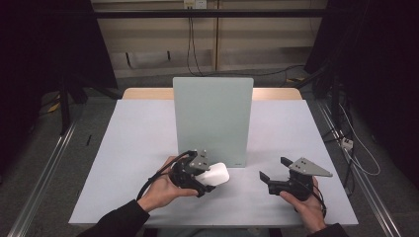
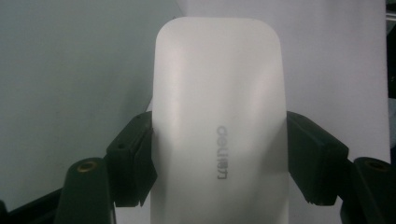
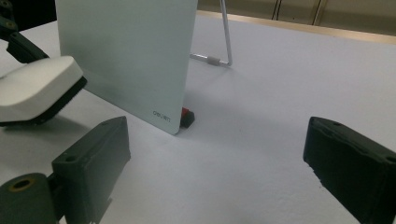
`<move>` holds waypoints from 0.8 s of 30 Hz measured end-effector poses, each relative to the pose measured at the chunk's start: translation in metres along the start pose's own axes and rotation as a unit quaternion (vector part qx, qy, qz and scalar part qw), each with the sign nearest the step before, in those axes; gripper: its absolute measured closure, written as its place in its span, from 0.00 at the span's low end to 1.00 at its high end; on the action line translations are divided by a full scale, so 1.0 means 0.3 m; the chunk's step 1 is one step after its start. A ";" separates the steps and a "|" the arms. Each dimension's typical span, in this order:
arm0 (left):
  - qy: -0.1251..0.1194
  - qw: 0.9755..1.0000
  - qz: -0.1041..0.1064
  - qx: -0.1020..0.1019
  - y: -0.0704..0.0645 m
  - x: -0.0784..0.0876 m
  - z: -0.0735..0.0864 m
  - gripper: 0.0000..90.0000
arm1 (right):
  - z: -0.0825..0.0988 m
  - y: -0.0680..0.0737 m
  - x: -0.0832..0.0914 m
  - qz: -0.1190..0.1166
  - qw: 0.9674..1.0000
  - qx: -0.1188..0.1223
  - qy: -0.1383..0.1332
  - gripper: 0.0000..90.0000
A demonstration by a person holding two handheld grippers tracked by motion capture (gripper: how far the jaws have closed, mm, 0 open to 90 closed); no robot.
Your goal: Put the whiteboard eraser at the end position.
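- The left tongs (image 1: 206,178) clamp a white eraser (image 1: 215,174) by its two long sides, both black jaws pressed flat against it, as seen in the left gripper view.
- The white eraser (image 2: 219,116) juts out past the jaw tips, its smooth top bearing a grey embossed brand mark, lettering running along its length.
- In the right gripper view, a dark underside shows beneath the eraser's (image 3: 35,86) white shell, and it hangs just above the surface with a shadow below it.
- A pale green board (image 1: 213,121) stands upright just beyond the left tongs, propped from behind by a thin wire stand (image 3: 223,42); the eraser's far end is close to the board's lower front face, and contact cannot be told.
- A small red-and-black foot (image 3: 187,116) sits at the board's lower corner, ahead of the right tongs.
- The right tongs (image 1: 273,170) gape wide with nothing between the jaws, held low over the surface, well to the side of the left tongs and the eraser.
- The white surface (image 1: 138,143) lies beneath both tongs, with the person's hands gripping them from the near edge, dark sleeves at the wrists.
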State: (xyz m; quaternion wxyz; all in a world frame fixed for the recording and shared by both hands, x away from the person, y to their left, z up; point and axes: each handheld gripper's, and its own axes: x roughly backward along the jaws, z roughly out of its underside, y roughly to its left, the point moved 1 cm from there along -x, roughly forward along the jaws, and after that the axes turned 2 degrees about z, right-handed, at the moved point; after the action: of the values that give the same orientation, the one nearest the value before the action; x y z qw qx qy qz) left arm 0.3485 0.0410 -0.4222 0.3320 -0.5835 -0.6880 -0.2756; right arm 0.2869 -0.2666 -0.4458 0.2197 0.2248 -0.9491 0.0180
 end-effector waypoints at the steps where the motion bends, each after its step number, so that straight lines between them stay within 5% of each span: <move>1: 0.001 1.000 0.001 -0.001 -0.002 -0.008 0.000 0.35 | 0.000 0.000 0.000 0.000 1.000 0.000 -0.001 0.08; 16: 0.031 0.999 0.014 0.005 0.003 -0.087 -0.002 0.34 | 0.000 -0.001 0.000 -0.001 1.000 0.000 -0.001 0.08; 24: 0.028 0.999 0.020 0.011 0.008 -0.096 0.004 0.34 | 0.000 -0.001 0.001 -0.001 1.000 0.000 0.000 0.08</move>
State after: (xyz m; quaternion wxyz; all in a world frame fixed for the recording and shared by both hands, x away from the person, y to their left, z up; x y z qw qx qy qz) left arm 0.3535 0.0244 -0.4453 0.3630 -0.5854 -0.6695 -0.2781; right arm 0.2869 -0.2670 -0.4458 0.2194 0.2255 -0.9490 0.0177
